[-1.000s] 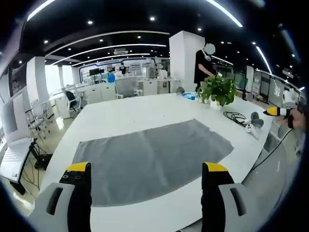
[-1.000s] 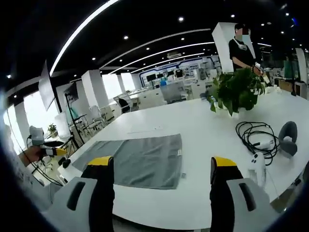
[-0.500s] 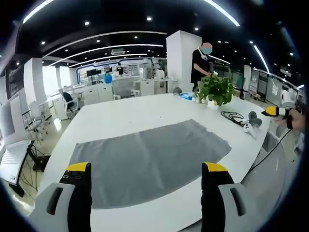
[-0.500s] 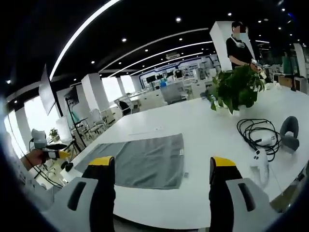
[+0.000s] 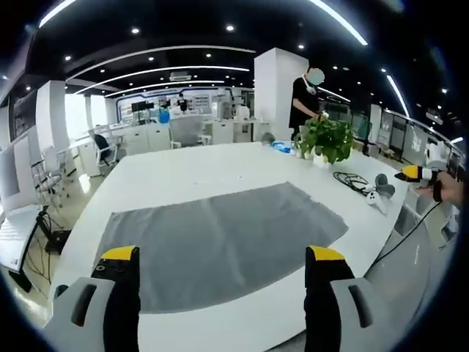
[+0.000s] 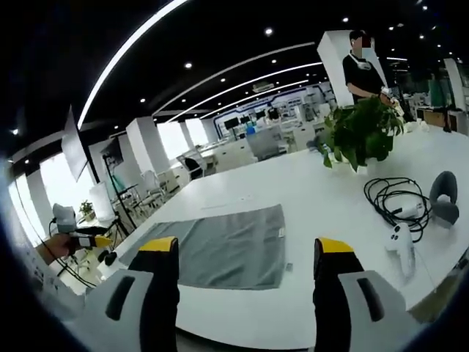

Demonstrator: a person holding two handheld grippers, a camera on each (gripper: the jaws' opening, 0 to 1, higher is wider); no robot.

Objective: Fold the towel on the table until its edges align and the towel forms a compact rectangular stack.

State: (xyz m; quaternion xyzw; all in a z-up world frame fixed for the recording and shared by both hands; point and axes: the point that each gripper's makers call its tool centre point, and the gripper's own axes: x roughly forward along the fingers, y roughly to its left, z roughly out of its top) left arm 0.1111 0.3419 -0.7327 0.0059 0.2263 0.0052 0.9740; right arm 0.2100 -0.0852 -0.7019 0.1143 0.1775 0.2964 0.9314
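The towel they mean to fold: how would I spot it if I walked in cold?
Find the long white table with a potted plant at its far end. Near the front edge, just ahead of the two open yellow-tipped claws, lies the towel, spread flat in one layer. It is the one broad grey cloth there; the other things nearby are a black cable and small white devices.

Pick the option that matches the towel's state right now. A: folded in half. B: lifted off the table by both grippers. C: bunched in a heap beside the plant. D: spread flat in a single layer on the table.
D: the grey towel lies spread flat on the white table, with both grippers open and short of it.
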